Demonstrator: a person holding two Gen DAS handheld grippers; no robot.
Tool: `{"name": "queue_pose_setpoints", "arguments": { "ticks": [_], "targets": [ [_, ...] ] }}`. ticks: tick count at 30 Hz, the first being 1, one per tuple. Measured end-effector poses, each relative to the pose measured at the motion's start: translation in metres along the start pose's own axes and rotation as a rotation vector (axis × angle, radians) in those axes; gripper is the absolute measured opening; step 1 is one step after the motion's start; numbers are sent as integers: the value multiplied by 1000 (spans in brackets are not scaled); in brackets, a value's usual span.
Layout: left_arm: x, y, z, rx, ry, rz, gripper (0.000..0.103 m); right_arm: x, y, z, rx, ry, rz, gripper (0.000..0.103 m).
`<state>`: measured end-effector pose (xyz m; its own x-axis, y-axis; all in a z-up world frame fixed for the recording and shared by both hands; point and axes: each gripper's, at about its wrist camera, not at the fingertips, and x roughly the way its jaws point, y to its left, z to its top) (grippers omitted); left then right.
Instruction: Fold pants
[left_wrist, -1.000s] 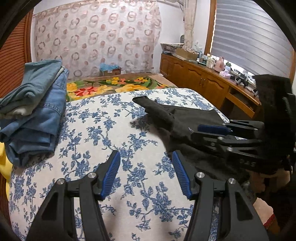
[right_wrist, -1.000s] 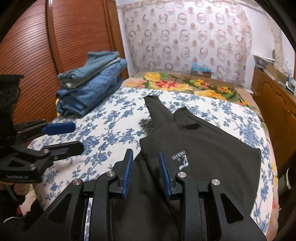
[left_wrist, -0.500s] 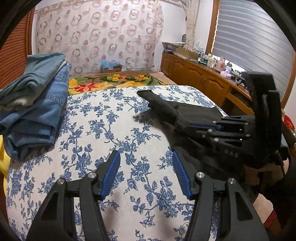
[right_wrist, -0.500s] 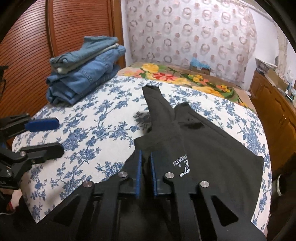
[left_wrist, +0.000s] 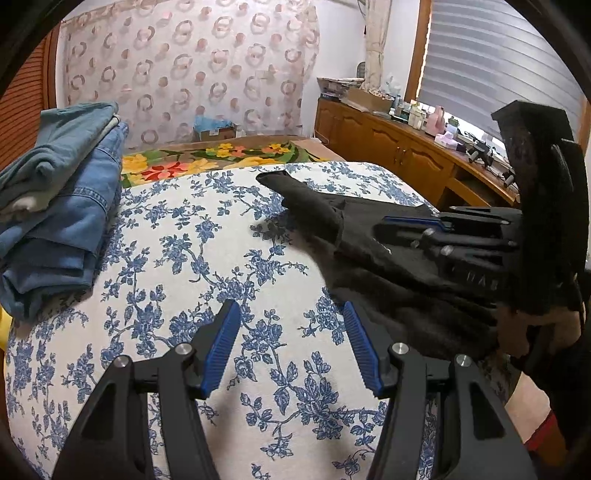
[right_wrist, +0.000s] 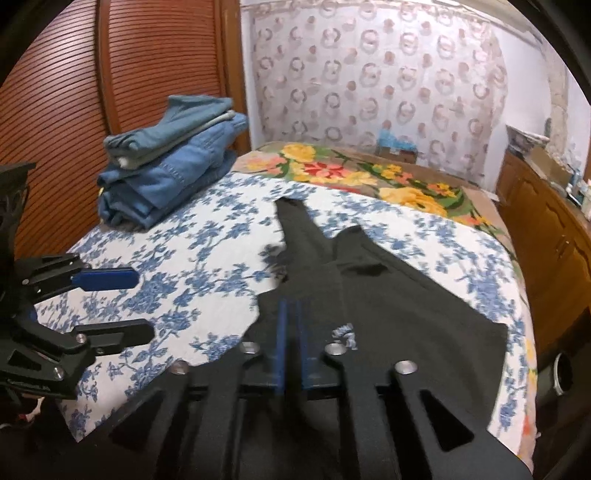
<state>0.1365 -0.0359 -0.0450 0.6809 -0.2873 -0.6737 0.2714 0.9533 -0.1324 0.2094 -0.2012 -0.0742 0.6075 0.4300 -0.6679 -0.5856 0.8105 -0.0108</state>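
Note:
Black pants lie spread on the blue-flowered bed sheet, one leg pointing toward the far end. They also show in the left wrist view at the right. My right gripper is shut on the near edge of the pants, close to a small white logo. It shows from the side in the left wrist view. My left gripper is open and empty above the bare sheet, left of the pants. It also shows at the left of the right wrist view.
A stack of folded blue jeans sits at the bed's left side, also in the right wrist view. A floral blanket covers the far end. A wooden cabinet runs along the right; a slatted wooden door stands on the left.
My right gripper has closed from partly open to shut on the near edge of the black pants. My left gripper has stayed open over the sheet and shifted slightly.

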Motion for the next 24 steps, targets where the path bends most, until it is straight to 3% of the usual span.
{"name": "queue_pose_setpoints", "arguments": {
  "ticks": [5, 13, 14, 15, 20, 24],
  "targets": [
    [0, 3, -3, -3, 4, 3, 58, 18, 12, 2, -31, 24, 19, 25],
    [2, 8, -9, -19, 12, 3, 58, 38, 11, -2, -84, 87, -53, 25],
    [2, 8, -9, -20, 14, 2, 58, 39, 9, -2, -81, 91, -58, 21],
    [3, 8, -9, -19, 15, 1, 58, 39, 6, -2, -73, 93, -63, 8],
    [4, 4, -10, -11, 18, -3, 58, 22, -12, 2, 10, 32, -35, 3],
    [7, 0, -8, -4, 24, -4, 58, 10, -23, 6, 25, 2, -71, 2]
  ]
}}
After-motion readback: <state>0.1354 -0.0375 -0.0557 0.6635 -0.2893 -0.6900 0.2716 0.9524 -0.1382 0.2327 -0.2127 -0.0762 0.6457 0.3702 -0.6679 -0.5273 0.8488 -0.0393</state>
